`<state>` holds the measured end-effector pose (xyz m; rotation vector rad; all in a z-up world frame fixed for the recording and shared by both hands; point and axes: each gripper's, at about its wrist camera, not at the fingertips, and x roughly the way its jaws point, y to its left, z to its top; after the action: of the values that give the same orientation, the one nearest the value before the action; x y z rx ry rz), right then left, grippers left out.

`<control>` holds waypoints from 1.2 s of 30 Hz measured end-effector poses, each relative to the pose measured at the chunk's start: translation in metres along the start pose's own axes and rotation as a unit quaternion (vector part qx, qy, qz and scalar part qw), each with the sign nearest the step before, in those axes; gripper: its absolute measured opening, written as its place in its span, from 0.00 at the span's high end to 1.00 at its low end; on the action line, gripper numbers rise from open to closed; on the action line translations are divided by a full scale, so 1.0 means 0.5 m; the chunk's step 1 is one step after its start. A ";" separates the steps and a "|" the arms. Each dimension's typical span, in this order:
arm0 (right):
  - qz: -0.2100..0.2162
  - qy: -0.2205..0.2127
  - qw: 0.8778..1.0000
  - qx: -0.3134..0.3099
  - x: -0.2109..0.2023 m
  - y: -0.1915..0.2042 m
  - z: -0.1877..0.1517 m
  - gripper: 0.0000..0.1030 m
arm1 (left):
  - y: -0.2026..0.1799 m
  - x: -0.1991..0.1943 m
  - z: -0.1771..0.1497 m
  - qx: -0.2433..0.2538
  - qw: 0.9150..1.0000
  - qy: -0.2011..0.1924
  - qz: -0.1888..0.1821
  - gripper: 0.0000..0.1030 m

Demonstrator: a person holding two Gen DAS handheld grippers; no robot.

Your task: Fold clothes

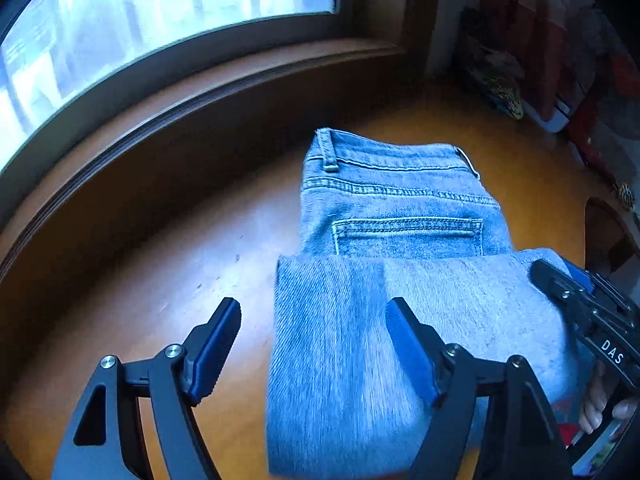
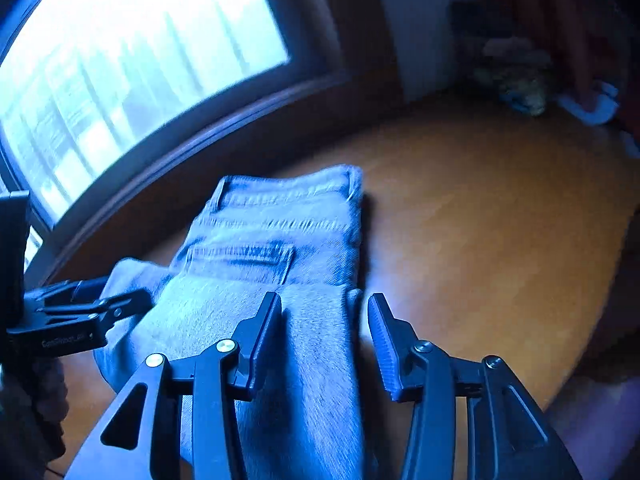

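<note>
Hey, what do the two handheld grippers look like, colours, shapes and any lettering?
Both are matte black angular metal linkages with triangular cut-outs and round silver pivot screws. The left gripper and right gripper each end in two flat fingers with ribbed dark blue pads. White letters "DAS" mark the right one's side; the left's lettering is unreadable.

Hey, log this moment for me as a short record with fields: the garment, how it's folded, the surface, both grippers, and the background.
garment: light blue jeans
fold state: leg part laid over the seat, back pocket and waistband showing
surface: wooden table
left gripper: open, straddling the jeans' left edge
right gripper: open, at the jeans' right edge
background: window
</note>
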<state>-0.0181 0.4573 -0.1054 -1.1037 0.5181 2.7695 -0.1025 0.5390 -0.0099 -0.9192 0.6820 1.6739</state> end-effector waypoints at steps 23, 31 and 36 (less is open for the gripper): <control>-0.021 0.099 0.993 -0.058 -0.091 0.053 -0.142 0.56 | 0.106 -0.090 -0.174 0.084 0.994 0.039 -0.066 0.23; -0.020 0.091 0.992 -0.083 -0.059 0.084 -0.147 0.52 | 0.060 -0.059 -0.181 0.132 0.988 0.026 -0.071 0.23; -0.013 0.080 0.994 -0.077 -0.045 0.082 -0.150 0.49 | 0.028 -0.038 -0.158 0.157 0.985 0.005 -0.071 0.23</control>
<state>0.0372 0.3928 -0.1295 -1.3645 0.3072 2.7514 -0.0943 0.4613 -0.0367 -0.7334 0.8399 1.3874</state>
